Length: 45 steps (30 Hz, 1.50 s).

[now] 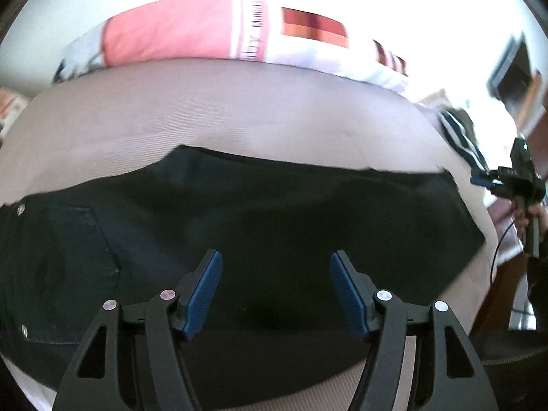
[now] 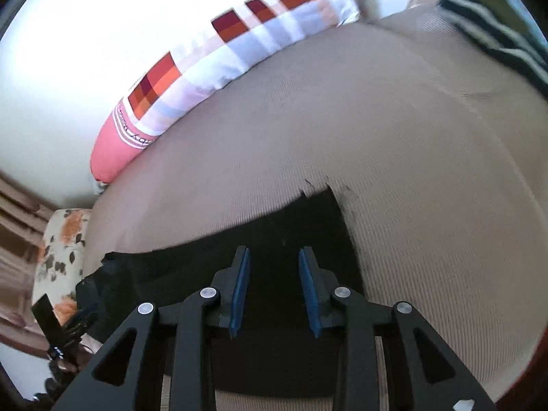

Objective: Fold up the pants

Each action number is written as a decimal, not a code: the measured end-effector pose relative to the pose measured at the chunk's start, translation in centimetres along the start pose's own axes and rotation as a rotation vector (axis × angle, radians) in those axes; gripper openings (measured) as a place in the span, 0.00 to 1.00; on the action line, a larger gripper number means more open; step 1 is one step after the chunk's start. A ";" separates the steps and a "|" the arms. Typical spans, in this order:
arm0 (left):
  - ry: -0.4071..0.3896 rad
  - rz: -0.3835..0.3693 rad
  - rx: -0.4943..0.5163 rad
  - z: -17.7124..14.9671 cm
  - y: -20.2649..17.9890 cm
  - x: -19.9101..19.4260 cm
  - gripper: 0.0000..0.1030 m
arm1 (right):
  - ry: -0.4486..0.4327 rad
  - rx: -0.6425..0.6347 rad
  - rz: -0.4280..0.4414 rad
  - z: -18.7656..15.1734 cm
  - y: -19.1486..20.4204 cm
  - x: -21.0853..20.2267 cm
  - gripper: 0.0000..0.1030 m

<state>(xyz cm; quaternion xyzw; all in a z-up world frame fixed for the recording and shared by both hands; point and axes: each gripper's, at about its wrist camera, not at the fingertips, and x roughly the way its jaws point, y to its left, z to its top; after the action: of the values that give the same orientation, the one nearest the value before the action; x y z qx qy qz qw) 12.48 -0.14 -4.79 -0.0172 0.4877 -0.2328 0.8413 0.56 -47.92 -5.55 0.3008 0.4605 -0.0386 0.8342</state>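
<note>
- The pants (image 1: 260,212), dark and nearly black, lie spread flat on the beige bedsheet (image 1: 219,116), along the near edge of the bed.
- In the left wrist view the waist end lies at the left, showing a stitched back pocket (image 1: 73,274) and metal rivets; the leg end reaches toward the right edge of the bed.
- In the right wrist view the leg hem (image 2: 318,212) ends in a ragged edge on bare sheet.
- Left gripper (image 1: 275,260): jaws spread wide, blue pads facing each other, nothing between them; it hangs over the middle of the pants. Contact with the cloth cannot be told.
- Right gripper (image 2: 274,257): jaws partly parted, narrower than the left, holding nothing; it is over the leg end.
- In the left wrist view the right gripper shows at the far right, off the bed edge and apart from the pants.
- A pink and checked pillow (image 2: 205,78) lies along the far edge of the bed, against the white wall.
- A dark striped garment (image 2: 496,41) lies at the far right corner.
</note>
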 end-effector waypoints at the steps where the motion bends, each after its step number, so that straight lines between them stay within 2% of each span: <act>1: -0.003 0.012 -0.013 0.0 0.3 0.1 0.64 | 0.025 0.007 0.011 0.9 -0.4 1.1 0.28; 8: 0.017 0.056 -0.074 0.4 0.9 1.4 0.64 | 0.140 -0.022 0.010 3.9 -1.8 5.3 0.27; 12: 0.027 0.061 -0.075 0.9 0.5 2.2 0.64 | 0.166 -0.070 0.011 4.2 -2.0 6.1 0.27; 15: 0.036 0.067 -0.072 1.2 0.2 2.6 0.64 | 0.167 -0.088 0.045 4.5 -2.1 6.4 0.27; 17: 0.040 0.071 -0.067 1.3 -0.1 2.9 0.64 | 0.175 -0.105 0.072 4.5 -1.9 6.5 0.21; 19: 0.046 0.070 -0.060 1.4 -0.4 3.1 0.64 | 0.191 -0.132 0.084 4.2 -1.6 6.7 0.19; 24: 0.060 0.082 -0.048 1.3 -1.0 3.8 0.64 | 0.162 -0.141 0.086 4.2 -1.6 6.8 0.11; 26: 0.059 0.088 -0.040 1.2 -1.3 4.0 0.64 | 0.110 -0.186 0.043 3.6 -0.7 5.8 0.05; 32: 0.047 0.097 -0.012 1.6 -1.9 4.3 0.64 | -0.138 -0.215 -0.061 1.8 1.8 -0.4 0.02; 34: 0.036 0.096 -0.005 1.7 -2.0 4.4 0.64 | -0.168 -0.201 -0.092 1.5 1.7 -1.1 0.02; 39: 0.024 0.110 0.010 1.7 -2.2 5.1 0.64 | -0.143 -0.187 -0.219 1.8 1.6 2.4 0.02; 42: 0.025 0.125 0.031 1.7 -2.1 5.6 0.64 | -0.105 -0.163 -0.257 2.2 1.1 4.4 0.02; 45: 0.045 0.144 0.042 1.8 -1.4 6.8 0.64 | -0.108 -0.142 -0.269 2.4 0.9 4.6 0.02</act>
<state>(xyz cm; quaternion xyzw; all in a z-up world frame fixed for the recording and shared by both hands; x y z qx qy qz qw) 16.25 -4.47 -8.99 0.0408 0.5013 -0.1822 0.8449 5.32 -47.47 -7.80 0.1741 0.4526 -0.1335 0.8643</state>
